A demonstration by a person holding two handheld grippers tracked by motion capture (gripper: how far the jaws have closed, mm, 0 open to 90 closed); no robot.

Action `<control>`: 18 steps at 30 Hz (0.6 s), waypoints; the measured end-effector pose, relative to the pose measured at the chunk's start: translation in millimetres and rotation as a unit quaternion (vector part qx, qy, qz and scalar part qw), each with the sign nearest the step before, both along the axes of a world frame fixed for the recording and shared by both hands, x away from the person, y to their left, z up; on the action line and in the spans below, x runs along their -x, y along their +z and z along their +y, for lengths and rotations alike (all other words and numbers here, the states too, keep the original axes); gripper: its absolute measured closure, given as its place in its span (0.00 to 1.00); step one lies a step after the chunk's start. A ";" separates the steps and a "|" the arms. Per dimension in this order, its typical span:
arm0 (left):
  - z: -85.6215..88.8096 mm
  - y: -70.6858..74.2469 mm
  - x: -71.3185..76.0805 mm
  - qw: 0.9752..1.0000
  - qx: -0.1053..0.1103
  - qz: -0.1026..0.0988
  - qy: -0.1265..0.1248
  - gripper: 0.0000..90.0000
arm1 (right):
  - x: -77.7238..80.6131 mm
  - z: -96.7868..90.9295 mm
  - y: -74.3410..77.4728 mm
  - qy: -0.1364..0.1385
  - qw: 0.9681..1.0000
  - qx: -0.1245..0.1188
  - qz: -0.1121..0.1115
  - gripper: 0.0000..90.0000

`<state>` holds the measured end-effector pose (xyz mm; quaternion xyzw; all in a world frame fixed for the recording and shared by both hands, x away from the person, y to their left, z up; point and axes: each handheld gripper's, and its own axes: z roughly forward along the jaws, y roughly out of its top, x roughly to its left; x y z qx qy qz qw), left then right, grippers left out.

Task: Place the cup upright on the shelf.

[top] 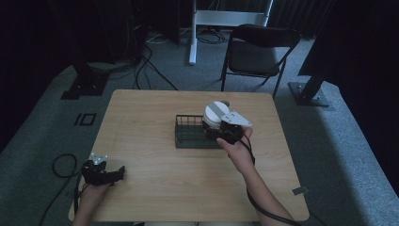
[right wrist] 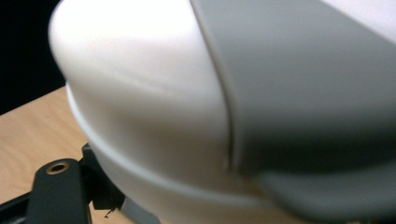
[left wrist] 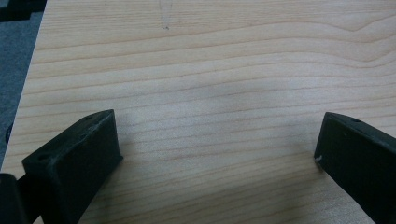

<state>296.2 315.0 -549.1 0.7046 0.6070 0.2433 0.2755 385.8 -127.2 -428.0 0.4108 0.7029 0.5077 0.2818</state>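
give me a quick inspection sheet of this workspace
surface: light wooden table, bare around the basket
job's things: white container with a grey band at the right end of a black wire basket; whether it rests in the basket or is lifted cannot be told
clutter: nothing seen on the table
grippers: right tongs at the container, which looms close and blurred in the right gripper view, grip unclear; left tongs open over bare wood at the near left corner
cables: one trails from each gripper; black loop on the floor; more by the far stands
surroundings: grey carpet, black folding chair, dark stand bases
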 end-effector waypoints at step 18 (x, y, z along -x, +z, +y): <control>-0.1 0.0 0.0 1.000 0.001 0.000 0.000 0.00 | -34.1 -4.1 -31.0 -0.064 0.996 0.028 0.060 0.21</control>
